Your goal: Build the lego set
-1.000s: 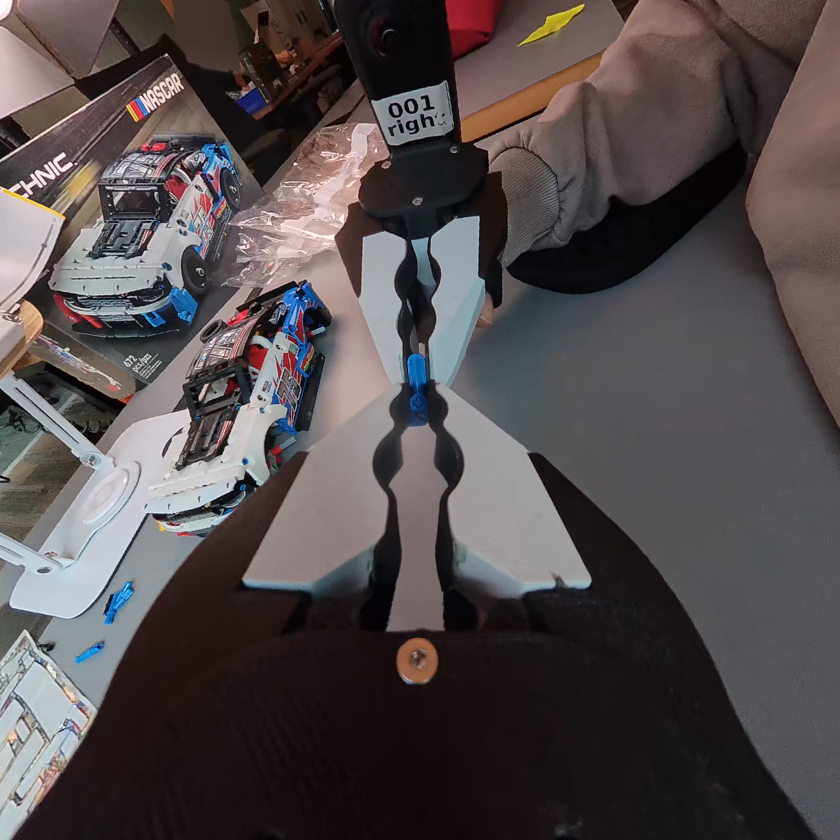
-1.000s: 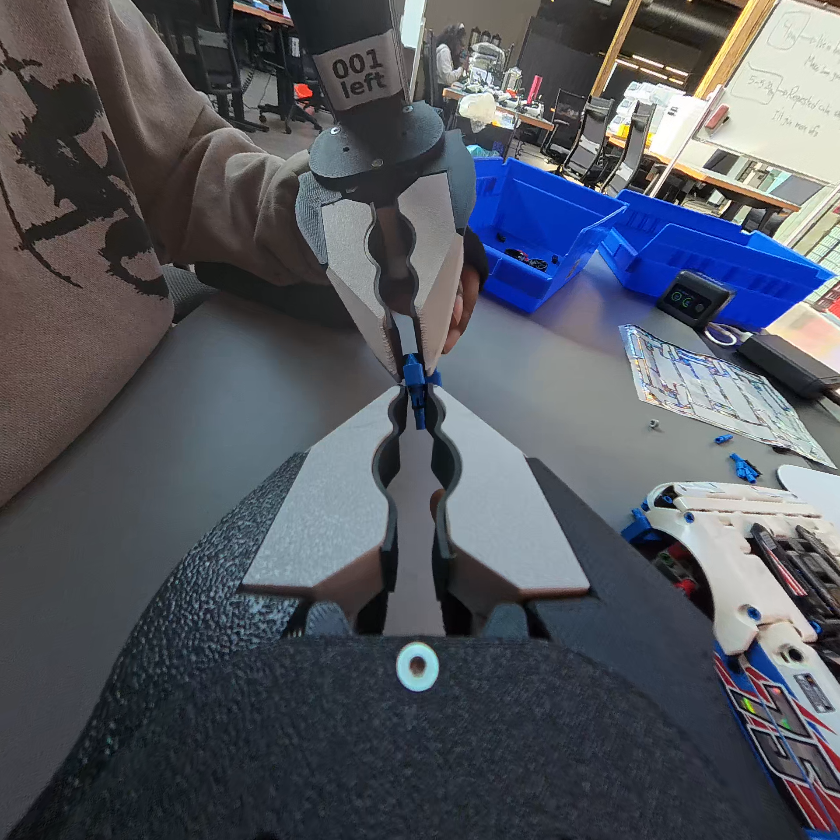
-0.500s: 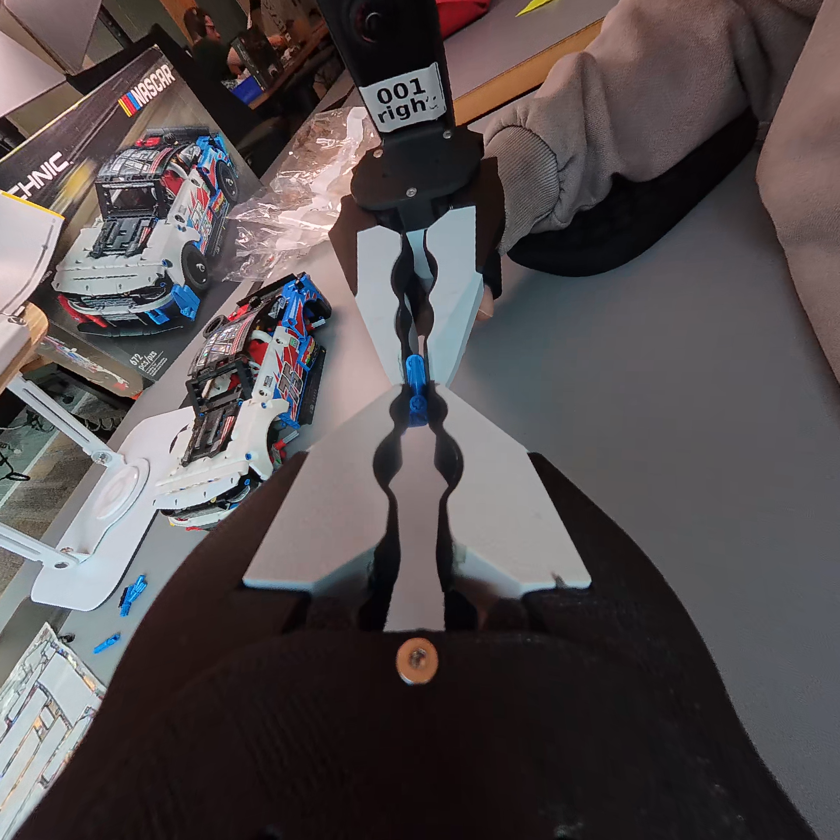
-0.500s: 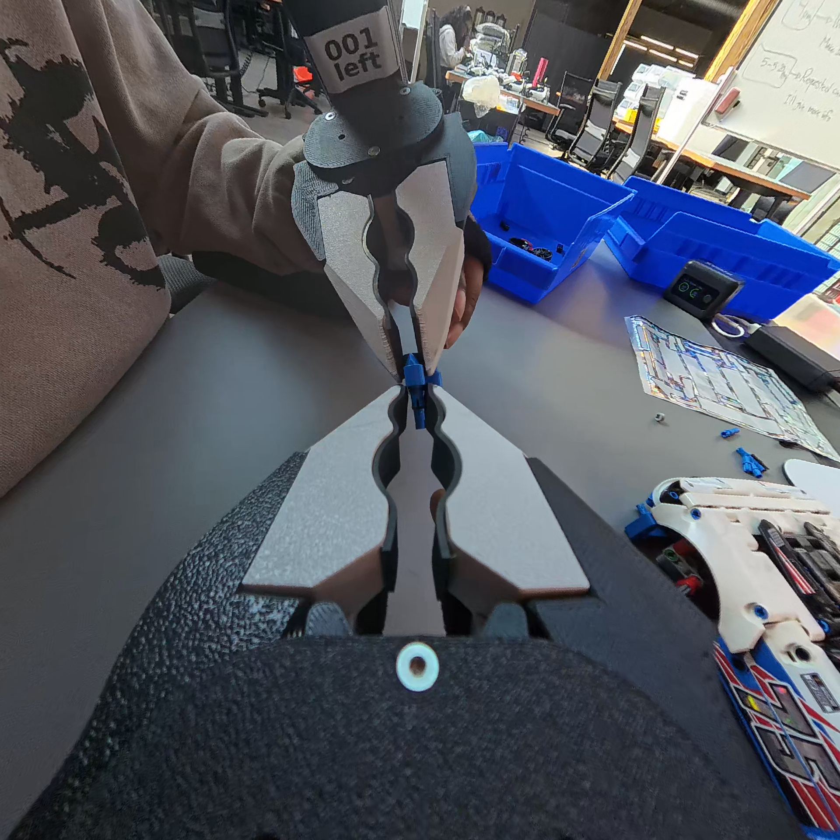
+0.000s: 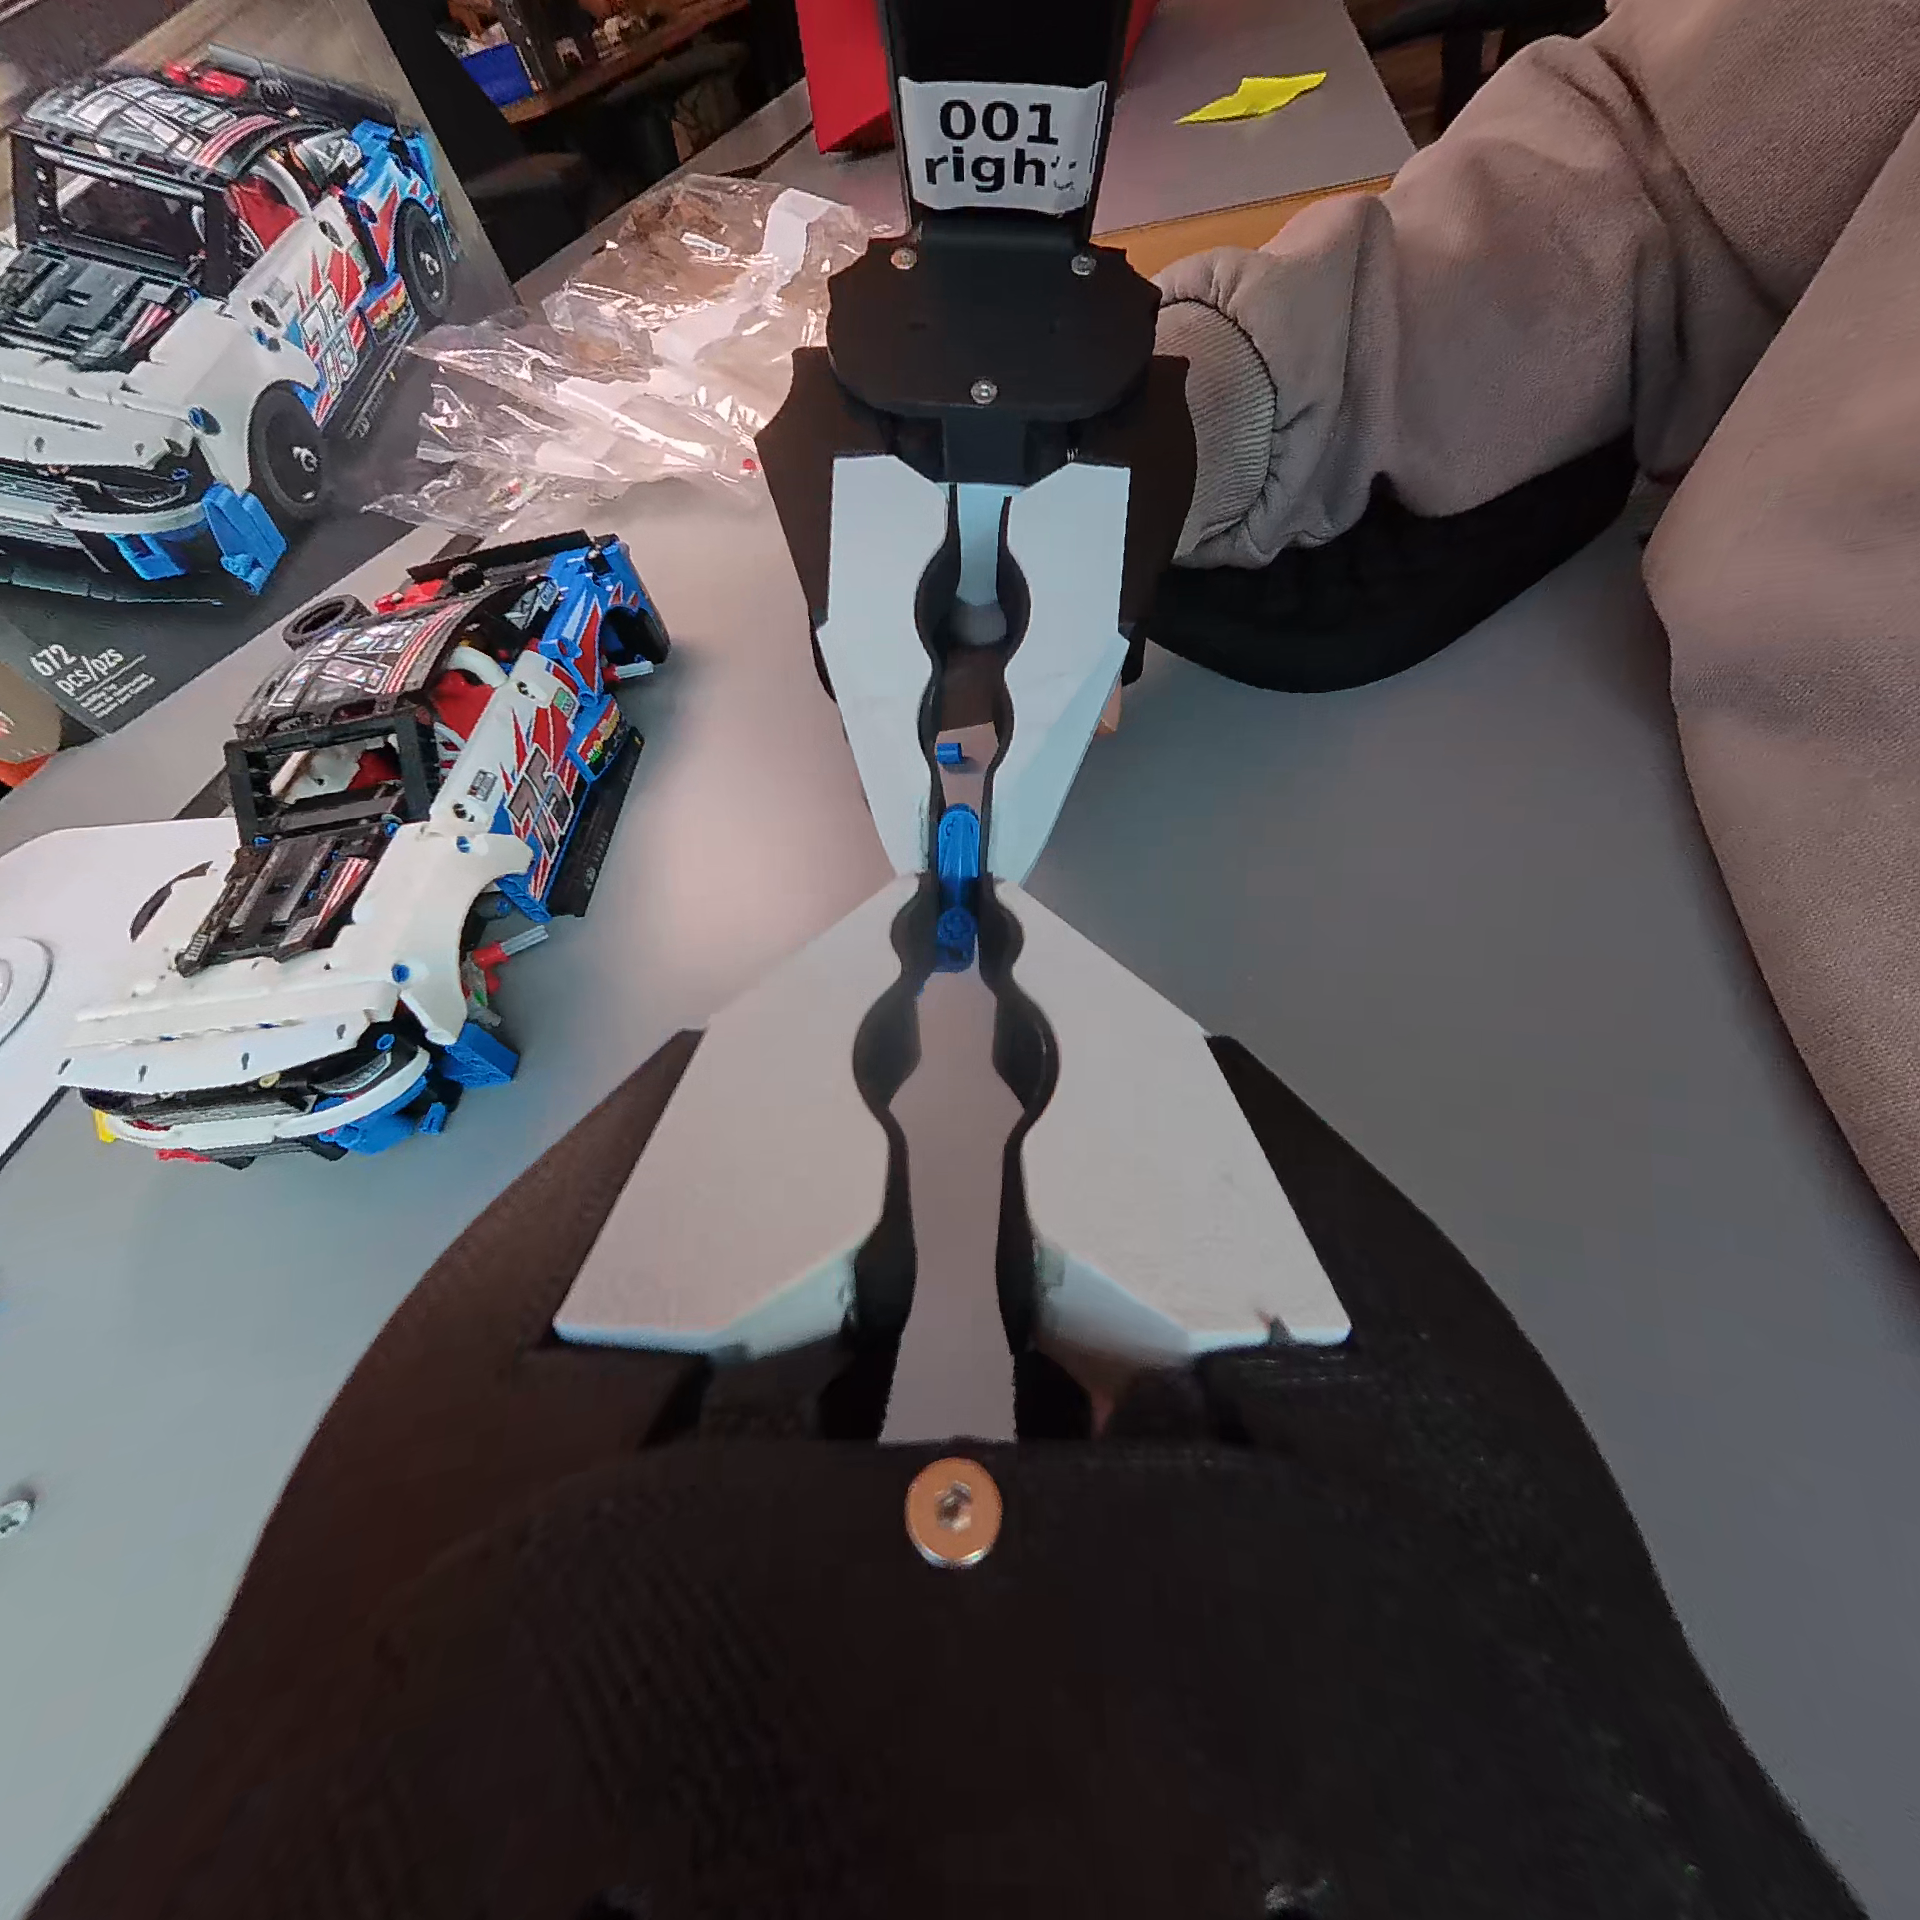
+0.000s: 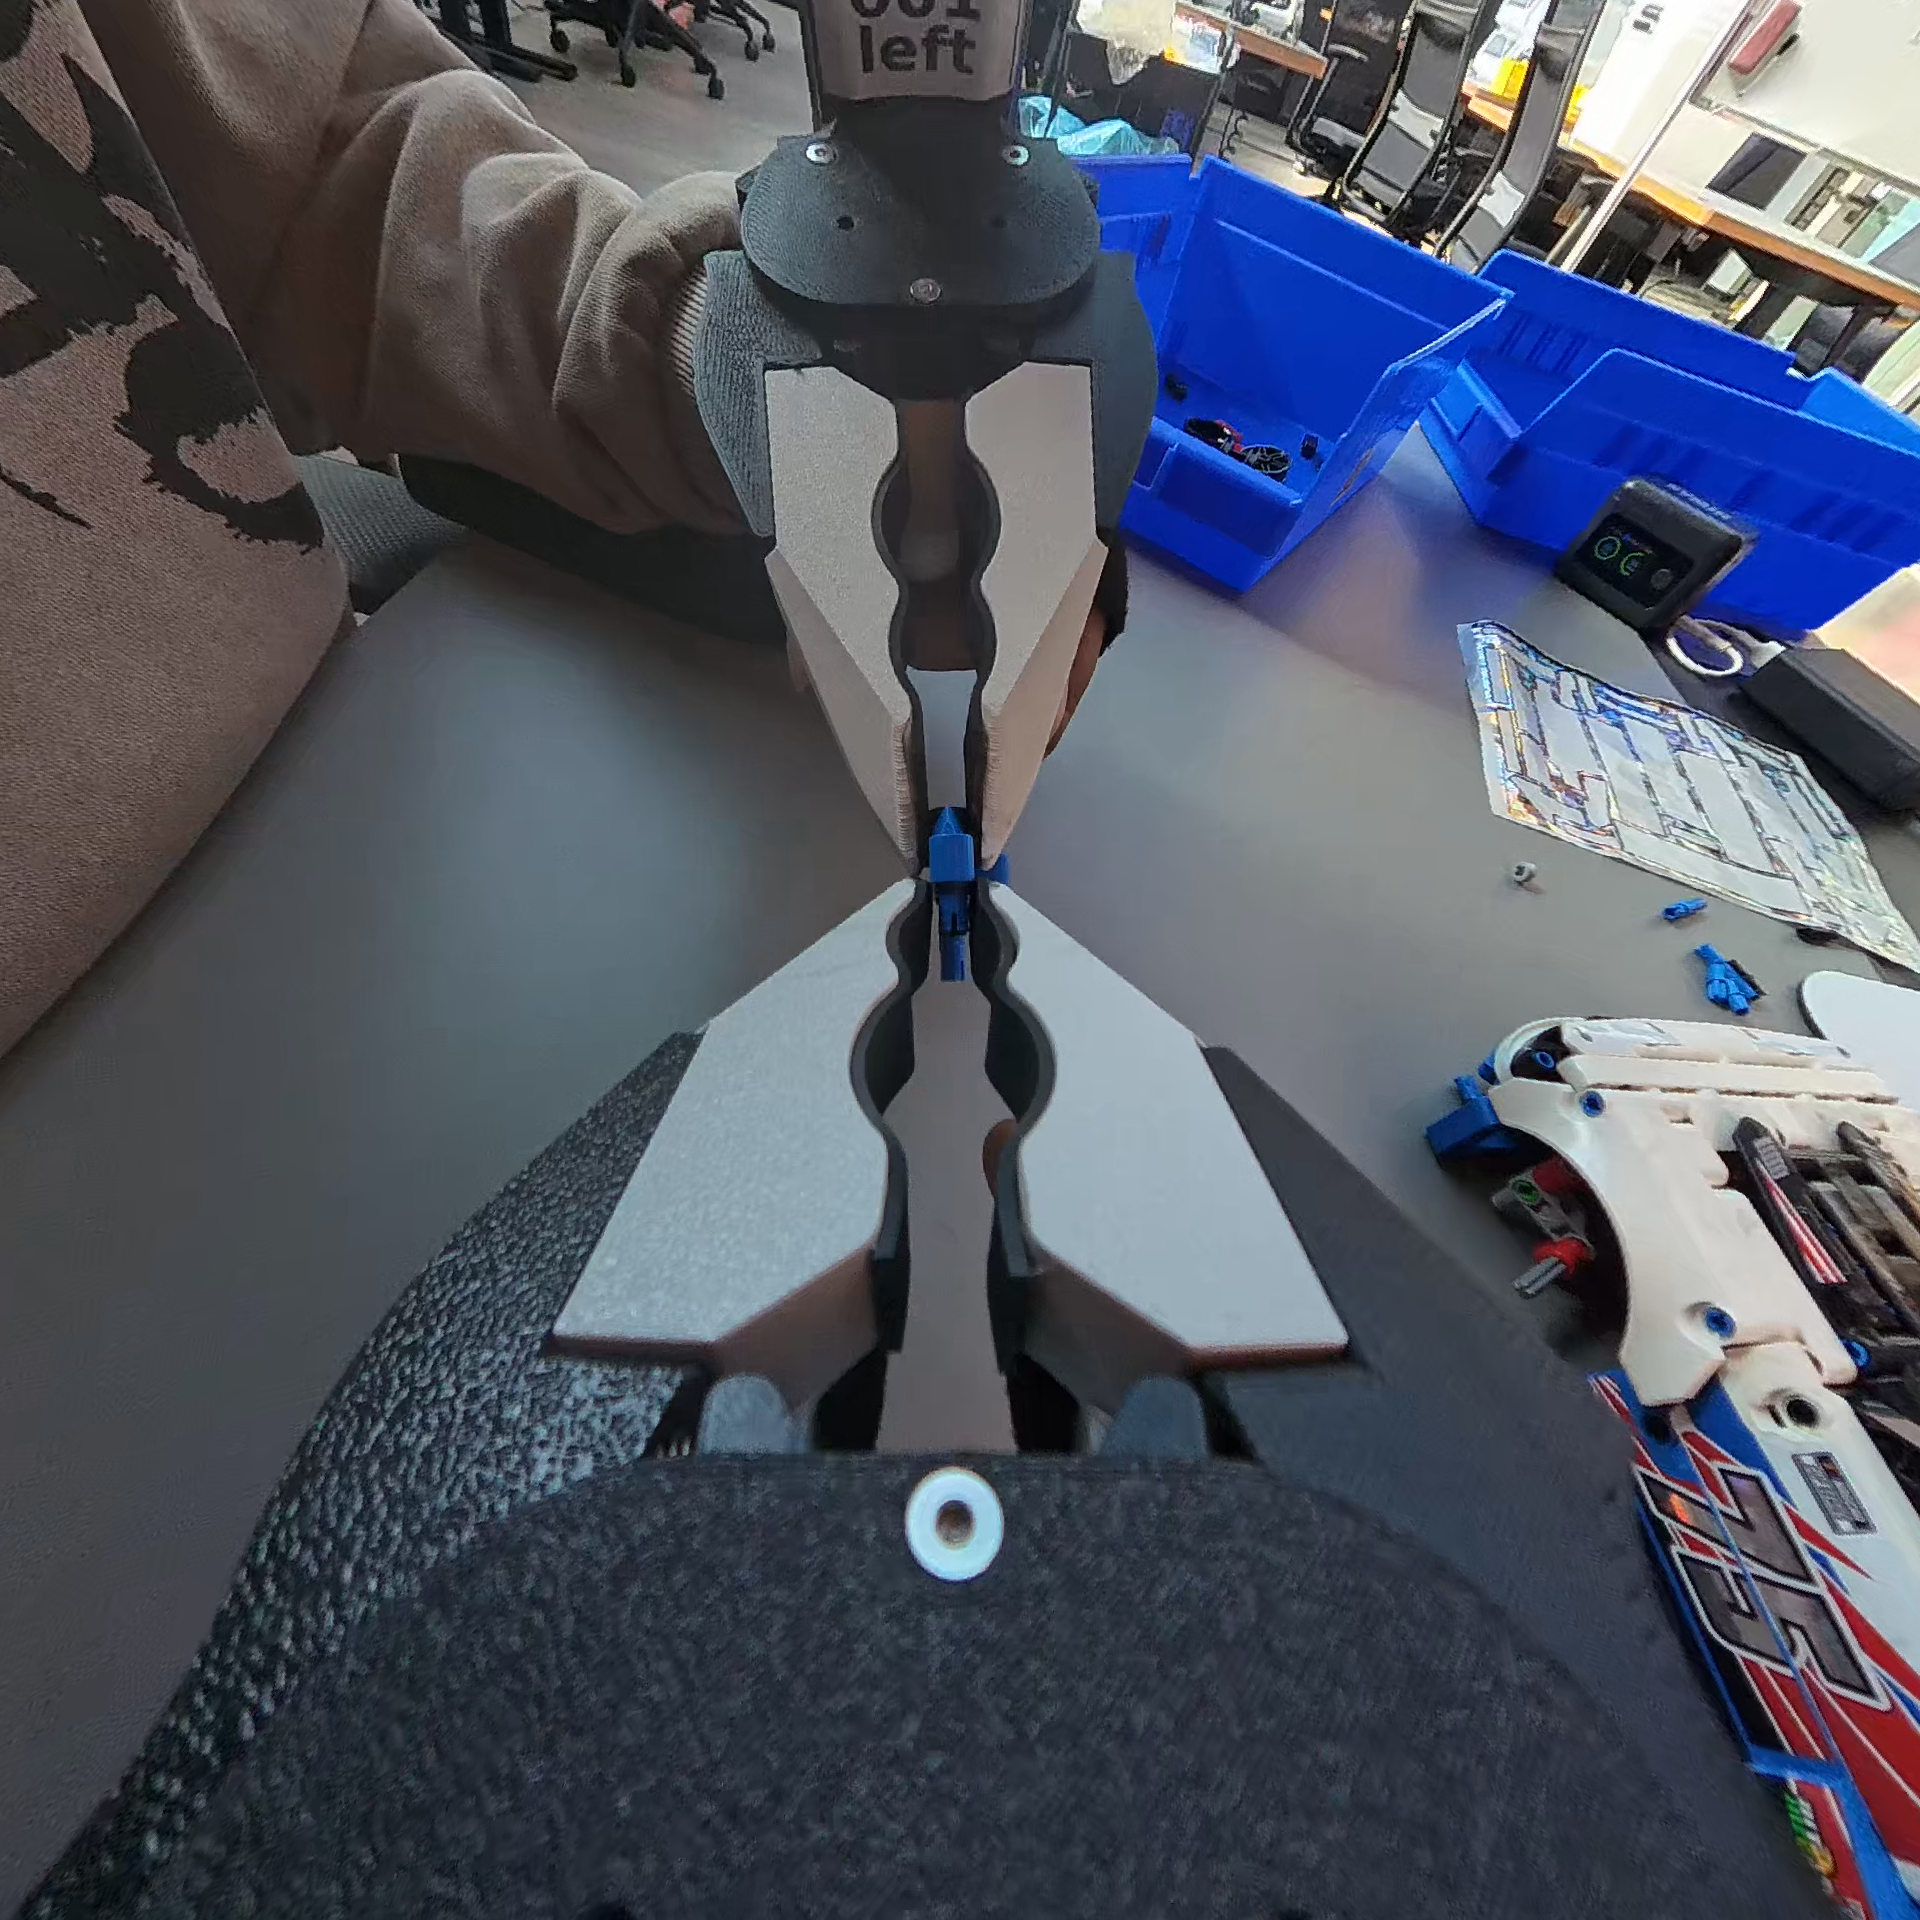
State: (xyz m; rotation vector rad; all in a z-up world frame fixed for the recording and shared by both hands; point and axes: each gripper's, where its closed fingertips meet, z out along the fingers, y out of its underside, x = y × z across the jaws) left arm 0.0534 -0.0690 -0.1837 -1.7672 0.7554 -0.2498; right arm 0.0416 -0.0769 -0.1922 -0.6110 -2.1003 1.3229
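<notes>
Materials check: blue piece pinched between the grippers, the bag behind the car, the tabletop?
Blue piece: looks like hard moulded plastic, slight gloss, crisp edges. Bag: thin clear film, crinkled with bright glare. Tabletop: smooth matte grey, probably laminate; only soft reflections show. Both the left gripper and right gripper pinch the piece.

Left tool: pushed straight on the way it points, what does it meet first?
The right tool, tip to tip with the left tool; the small blue lego pieces pinched between them already bridge the tips.
</notes>
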